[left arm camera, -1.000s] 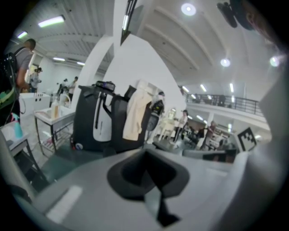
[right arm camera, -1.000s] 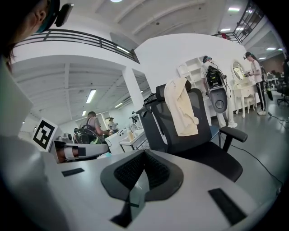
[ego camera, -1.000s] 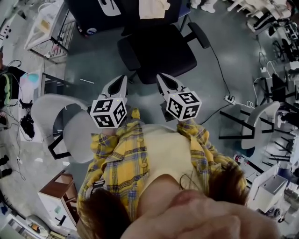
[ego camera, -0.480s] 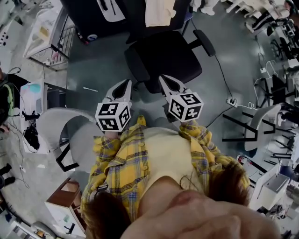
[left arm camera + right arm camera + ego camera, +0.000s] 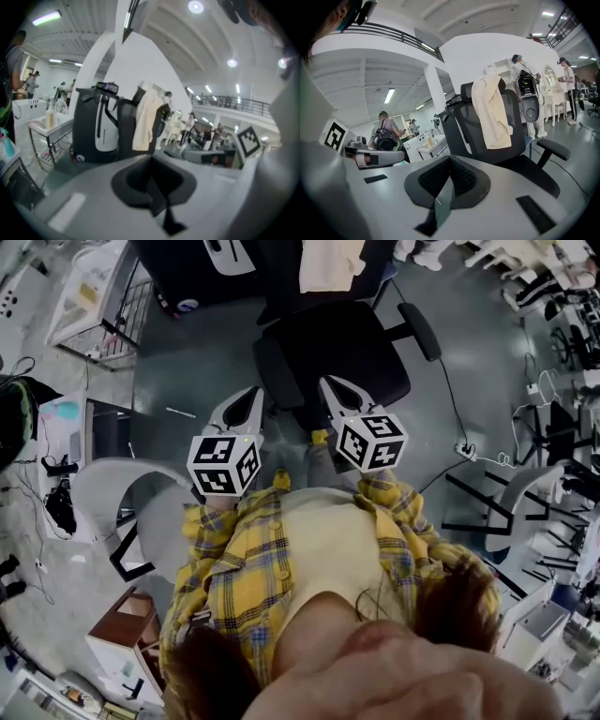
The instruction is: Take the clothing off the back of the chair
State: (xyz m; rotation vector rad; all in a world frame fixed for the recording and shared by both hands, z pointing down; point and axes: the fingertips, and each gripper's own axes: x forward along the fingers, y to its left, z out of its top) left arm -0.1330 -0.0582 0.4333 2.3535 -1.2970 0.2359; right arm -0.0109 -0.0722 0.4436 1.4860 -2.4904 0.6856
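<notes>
A cream garment [image 5: 330, 263] hangs over the back of a black office chair [image 5: 337, 348] at the top of the head view. In the right gripper view the garment [image 5: 491, 112] drapes down the chair back [image 5: 513, 126], straight ahead and out of reach. It also shows in the left gripper view as a cream garment [image 5: 146, 119] further off. My left gripper [image 5: 251, 396] is shut and empty, near the seat's front left corner. My right gripper [image 5: 329, 385] is shut and empty, with its tip over the seat's front edge.
A second black seat back with a white panel [image 5: 96, 124] stands left of the chair. A wire rack [image 5: 98, 306] is at the far left and a white chair [image 5: 122, 488] sits close on my left. A cable and power strip [image 5: 459, 440] lie on the floor at the right. People [image 5: 525, 93] stand behind.
Both grippers have moved forward toward the black chair. Their tips now reach the seat's front edge, where a strip of floor lay between them before.
</notes>
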